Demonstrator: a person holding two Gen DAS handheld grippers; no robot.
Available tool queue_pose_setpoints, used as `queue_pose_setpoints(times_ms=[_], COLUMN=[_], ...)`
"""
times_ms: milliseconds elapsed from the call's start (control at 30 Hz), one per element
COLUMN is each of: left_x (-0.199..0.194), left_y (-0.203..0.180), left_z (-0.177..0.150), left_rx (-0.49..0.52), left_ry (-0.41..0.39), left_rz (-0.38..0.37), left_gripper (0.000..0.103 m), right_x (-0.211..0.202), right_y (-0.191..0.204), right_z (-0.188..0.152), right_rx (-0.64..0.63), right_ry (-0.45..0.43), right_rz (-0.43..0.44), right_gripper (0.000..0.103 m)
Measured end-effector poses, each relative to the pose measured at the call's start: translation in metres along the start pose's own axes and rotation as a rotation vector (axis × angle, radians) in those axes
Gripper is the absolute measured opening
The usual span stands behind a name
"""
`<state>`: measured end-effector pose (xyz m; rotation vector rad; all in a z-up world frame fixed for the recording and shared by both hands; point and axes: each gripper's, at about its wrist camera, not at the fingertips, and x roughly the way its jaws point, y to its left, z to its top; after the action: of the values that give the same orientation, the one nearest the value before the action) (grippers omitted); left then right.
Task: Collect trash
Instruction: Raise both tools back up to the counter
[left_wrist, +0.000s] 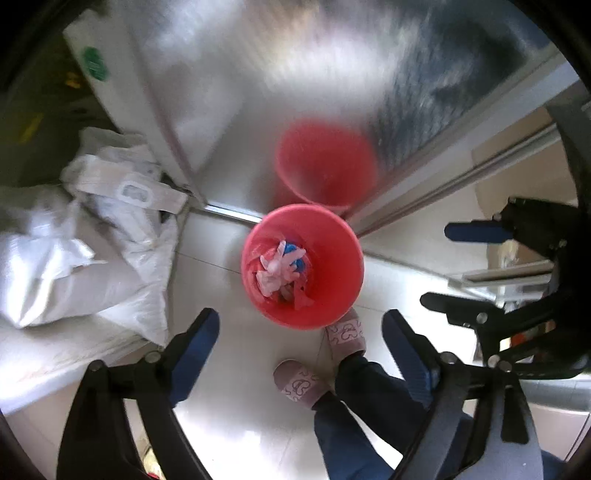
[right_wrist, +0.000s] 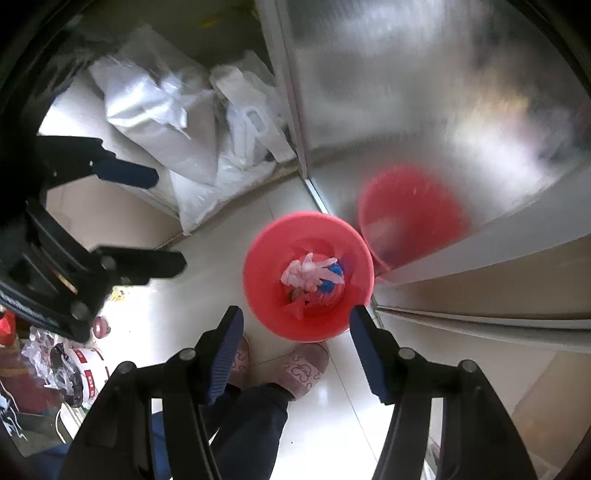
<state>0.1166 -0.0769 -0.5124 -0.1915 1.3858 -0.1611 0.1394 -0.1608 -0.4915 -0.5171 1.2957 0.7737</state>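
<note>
One round pink plastic bin (right_wrist: 308, 277) w/ crumpled white trash (right_wrist: 308, 275); right view alone is showing small pink jar (right_wrist: 100, 326) at 8 o'clock. Left gripper (left_wrist: 300, 334) fingers gaping wide, right gripper (right_wrist: 297, 349) fingers apart, both empty.

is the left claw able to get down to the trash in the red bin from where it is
Probably yes. The left claw hangs open above the red bin, whose mouth is uncovered, and the crumpled trash lies exposed inside. Nothing sits between them; the person's slippers stand beside the bin.

Open floor (left_wrist: 221, 277) fronts the red bin (left_wrist: 343, 280); white sacks (left_wrist: 92, 258) and, seemingly, a metal door (left_wrist: 229, 110) hem it.
</note>
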Motion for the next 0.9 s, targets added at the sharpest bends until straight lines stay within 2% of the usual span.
queue_pose_setpoints(times_ms=[67, 100, 200, 333, 433, 600, 700, 800, 900], left_x=[-0.032, -0.045, -0.094, -0.16, -0.203, -0.275, -0.309, -0.341, -0.368], left_y=[0.0, -0.001, -0.006, -0.015, -0.022, -0.036, -0.045, -0.052, -0.054], left_z=[-0.002, -0.002, -0.006, -0.009, -0.012, -0.014, -0.011, -0.005, 0.002], left_rx=[-0.026, -0.032, -0.035, -0.043, -0.034, -0.024, -0.005, 0.026, 0.03], left_ry=[-0.018, -0.024, -0.047, -0.081, -0.119, -0.195, -0.223, -0.279, -0.323], left_rz=[-0.006, -0.009, -0.016, -0.002, 0.013, 0.026, 0.009, 0.049, 0.029], left_gripper=[0.097, 0.103, 0.103, 0.103, 0.103, 0.103, 0.103, 0.103, 0.103], right_x=[-0.023, -0.034, -0.076, -0.136, -0.182, -0.241, -0.268, -0.297, -0.321], right_y=[0.01, 0.015, 0.03, 0.044, 0.053, 0.052, 0.051, 0.052, 0.053], right_z=[0.001, 0.002, 0.004, 0.009, 0.013, 0.025, 0.033, 0.039, 0.046], right_rx=[-0.02, -0.039, -0.073, -0.055, -0.04, 0.053, 0.086, 0.109, 0.13], right_ry=[-0.001, -0.01, -0.043, -0.056, -0.102, -0.135, -0.174, -0.219, -0.266], right_rz=[-0.009, -0.022, -0.051, -0.017, -0.027, -0.013, -0.049, -0.076, -0.088], right_gripper=[0.07, 0.071, 0.079, 0.083, 0.103, 0.102, 0.102, 0.102, 0.102])
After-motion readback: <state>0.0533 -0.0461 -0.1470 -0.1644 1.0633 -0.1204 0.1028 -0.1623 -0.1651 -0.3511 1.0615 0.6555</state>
